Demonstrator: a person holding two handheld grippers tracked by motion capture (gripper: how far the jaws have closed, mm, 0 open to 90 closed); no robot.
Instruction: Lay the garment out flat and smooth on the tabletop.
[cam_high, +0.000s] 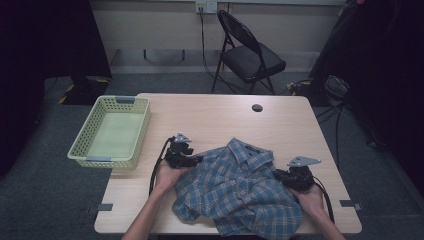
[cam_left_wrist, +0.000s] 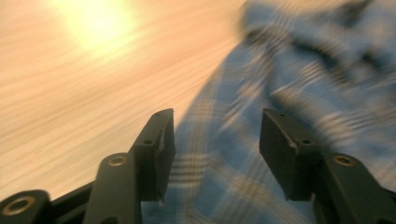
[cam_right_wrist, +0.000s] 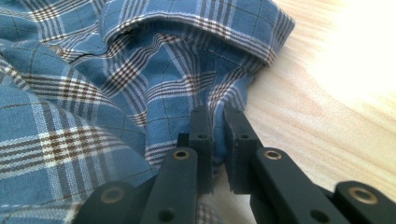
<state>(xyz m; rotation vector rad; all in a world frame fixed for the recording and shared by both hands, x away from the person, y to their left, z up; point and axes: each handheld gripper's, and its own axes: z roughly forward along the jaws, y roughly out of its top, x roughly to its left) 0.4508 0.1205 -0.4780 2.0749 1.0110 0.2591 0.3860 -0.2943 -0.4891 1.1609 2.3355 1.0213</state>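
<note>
Right claw (cam_right_wrist: 217, 116) clenched on plaid shirt (cam_high: 240, 187) edge, pinched fold hidden between pads; left claw (cam_left_wrist: 215, 135) released over motion-blurred cloth; shirt hem cut off at worktop (cam_high: 220, 112) front.

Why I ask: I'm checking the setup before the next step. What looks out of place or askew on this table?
The plaid shirt lies crumpled rather than flat, its lower edge hanging past the near edge of the table. The right tongs pinch a fold of it; the left tongs stand open over the cloth. The green basket overhangs the table's left edge.
</note>
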